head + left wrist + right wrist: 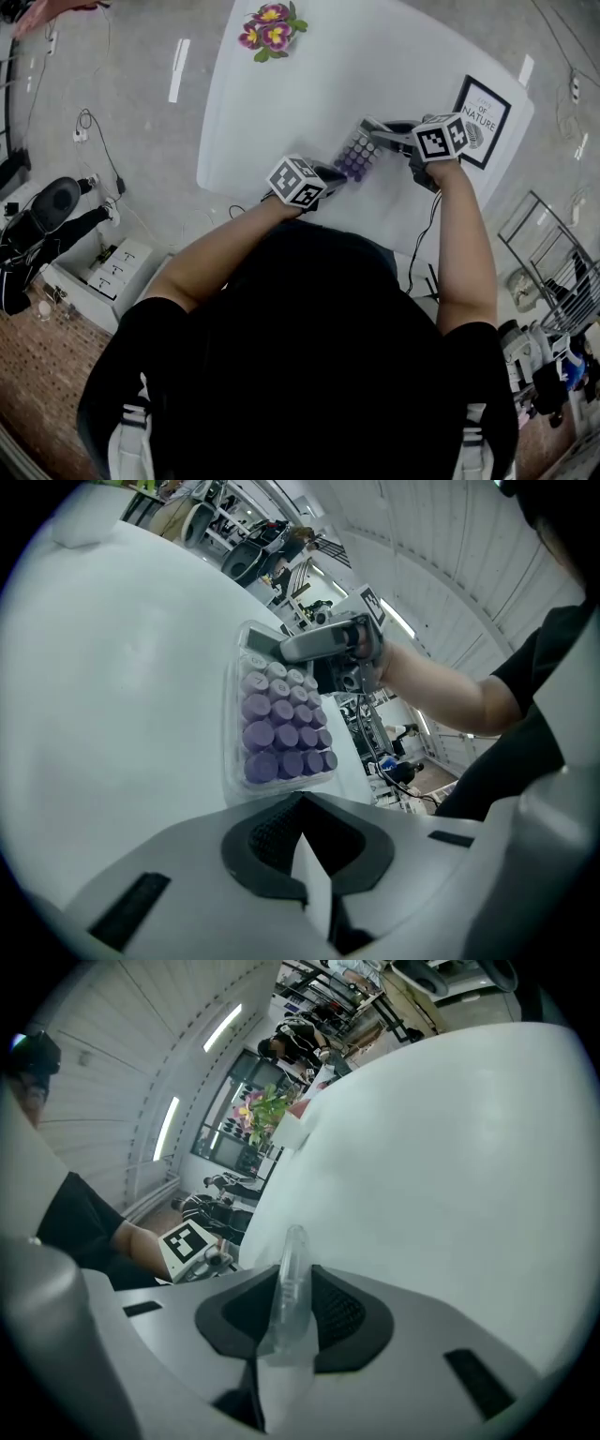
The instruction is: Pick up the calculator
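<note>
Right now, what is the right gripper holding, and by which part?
The calculator, by the clear rim at its display end, which sits pinched between the right gripper's jaws.

The only words I can read are on the black-framed print [482, 120] at the far right corner of the table [281, 103]. It says "OF NATURE" in dark capitals, and the line above is too small for me to make out. The cubes on my left gripper [339, 175] and right gripper [375, 128] carry black-and-white square markers, which are patterns rather than letters. On the calculator [357, 155], I can't read any print on the purple keys in any view.
</note>
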{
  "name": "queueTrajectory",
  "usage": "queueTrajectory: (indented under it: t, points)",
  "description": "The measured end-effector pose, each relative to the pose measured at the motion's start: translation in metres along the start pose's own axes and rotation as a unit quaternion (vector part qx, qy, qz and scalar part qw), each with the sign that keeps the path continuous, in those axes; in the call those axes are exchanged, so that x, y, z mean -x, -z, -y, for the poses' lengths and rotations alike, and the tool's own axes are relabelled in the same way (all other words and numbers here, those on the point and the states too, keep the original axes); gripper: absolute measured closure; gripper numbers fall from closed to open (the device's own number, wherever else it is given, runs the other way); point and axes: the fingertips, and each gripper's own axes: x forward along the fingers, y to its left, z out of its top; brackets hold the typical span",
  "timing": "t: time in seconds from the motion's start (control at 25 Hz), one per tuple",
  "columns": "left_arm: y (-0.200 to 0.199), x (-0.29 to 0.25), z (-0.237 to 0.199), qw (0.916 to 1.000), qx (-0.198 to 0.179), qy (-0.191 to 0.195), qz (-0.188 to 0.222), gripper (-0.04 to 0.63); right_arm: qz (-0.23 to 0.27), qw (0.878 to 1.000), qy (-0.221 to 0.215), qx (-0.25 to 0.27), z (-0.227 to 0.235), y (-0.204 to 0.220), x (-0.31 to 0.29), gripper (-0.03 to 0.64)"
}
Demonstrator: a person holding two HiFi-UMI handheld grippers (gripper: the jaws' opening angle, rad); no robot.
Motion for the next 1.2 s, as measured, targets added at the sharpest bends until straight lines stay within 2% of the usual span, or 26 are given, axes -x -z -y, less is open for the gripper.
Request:
queueTrajectory:
  t: [0.16, 0.36, 0.84, 1.04, 1.2]
  points:
    - [0.001, 0.005, 0.001, 0.9998, 0.016, 0.002, 0.01, 0.577, 0.027, 1.0, 0.003, -0.011, -0.01, -0.004, 0.002, 0.512]
    - [-0.001, 0.015, -0.001, 0.9998, 0.013, 0.002, 0.017, 0.577, 0.052, 0.998, 0.024, -0.018, -0.013, -0.007, 0.007, 0.511]
    - [-0.013, 0.052, 0.009, 0.9987, -0.019, -0.018, 0.044, 0.577, 0.134, 0.989, 0.062, -0.003, -0.04, -0.022, 0.052, 0.511]
    - [-0.023, 0.073, 0.014, 0.997, -0.042, -0.027, 0.059, 0.577, 0.174, 0.982, 0.077, 0.003, -0.056, -0.023, 0.076, 0.511]
    - [-0.028, 0.089, 0.018, 0.9954, -0.06, -0.033, 0.067, 0.577, 0.201, 0.973, 0.108, 0.014, -0.066, -0.024, 0.098, 0.511]
